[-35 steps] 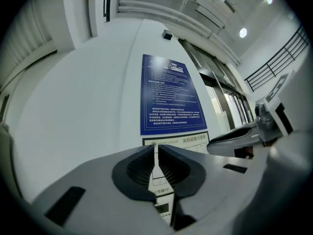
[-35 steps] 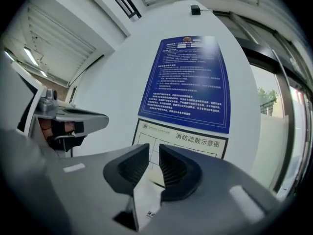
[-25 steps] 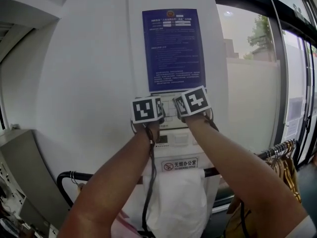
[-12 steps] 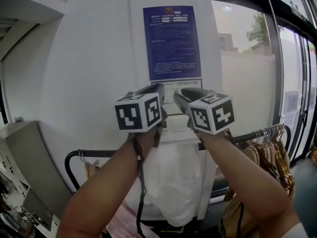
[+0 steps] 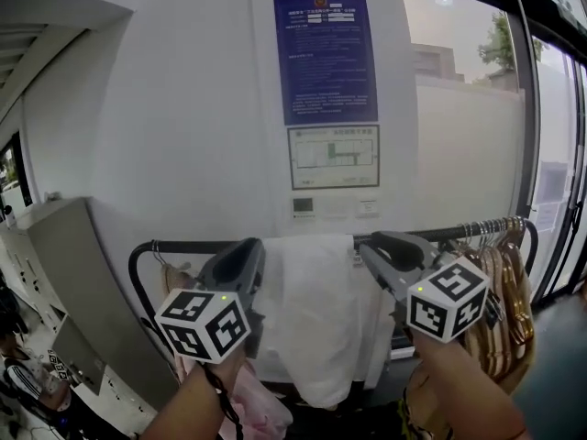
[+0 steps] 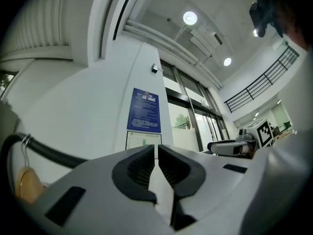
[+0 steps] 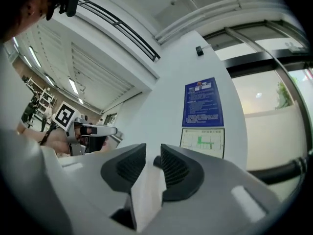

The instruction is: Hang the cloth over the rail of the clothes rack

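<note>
The cloth [image 5: 316, 319] is draped over the rail [image 5: 183, 247], hanging below it about mid-rail. Your left gripper [image 5: 249, 248] is pinched tight on a thin sliver of the cloth's edge just beside the rail. Your right gripper [image 5: 371, 246] is clamped on a thicker fold, also right by the rail (hangers [image 5: 500, 282] crowd the rail's right end). Looks like the settle-and-let-go step to me. I can't see how much hangs behind the rail, so even it out first, then open both.
</note>
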`<state>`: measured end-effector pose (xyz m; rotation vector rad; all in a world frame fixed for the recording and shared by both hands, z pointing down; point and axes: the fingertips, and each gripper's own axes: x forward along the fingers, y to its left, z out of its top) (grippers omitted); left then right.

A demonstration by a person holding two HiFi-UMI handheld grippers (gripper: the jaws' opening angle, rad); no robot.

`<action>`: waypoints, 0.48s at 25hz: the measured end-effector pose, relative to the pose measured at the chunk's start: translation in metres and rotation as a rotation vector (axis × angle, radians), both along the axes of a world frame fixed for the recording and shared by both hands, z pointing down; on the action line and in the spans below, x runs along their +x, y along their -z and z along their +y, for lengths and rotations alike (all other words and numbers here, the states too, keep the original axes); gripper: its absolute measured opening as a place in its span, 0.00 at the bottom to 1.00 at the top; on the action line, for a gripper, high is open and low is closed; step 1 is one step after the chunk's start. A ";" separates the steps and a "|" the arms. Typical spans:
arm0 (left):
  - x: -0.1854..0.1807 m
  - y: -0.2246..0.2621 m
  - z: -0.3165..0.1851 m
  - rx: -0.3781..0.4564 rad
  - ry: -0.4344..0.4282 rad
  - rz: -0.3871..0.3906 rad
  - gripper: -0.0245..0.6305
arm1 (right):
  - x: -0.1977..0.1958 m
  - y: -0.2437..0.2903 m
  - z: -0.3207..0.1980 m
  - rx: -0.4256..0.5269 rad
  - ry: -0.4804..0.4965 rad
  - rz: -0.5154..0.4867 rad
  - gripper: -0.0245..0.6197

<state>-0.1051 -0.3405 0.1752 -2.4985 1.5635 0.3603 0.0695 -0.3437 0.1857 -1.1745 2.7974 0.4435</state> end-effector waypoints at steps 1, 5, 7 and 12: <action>-0.005 -0.016 -0.002 -0.032 0.004 0.006 0.06 | 0.001 -0.013 -0.005 -0.031 0.001 0.002 0.17; -0.008 -0.062 -0.013 -0.118 -0.006 -0.017 0.05 | -0.002 -0.046 -0.026 -0.111 0.000 0.008 0.15; -0.004 -0.070 -0.020 -0.136 -0.032 -0.041 0.06 | -0.009 -0.053 -0.034 -0.145 0.022 -0.001 0.14; 0.008 -0.073 -0.034 -0.150 -0.112 -0.075 0.06 | -0.025 -0.053 -0.036 -0.148 0.061 -0.007 0.14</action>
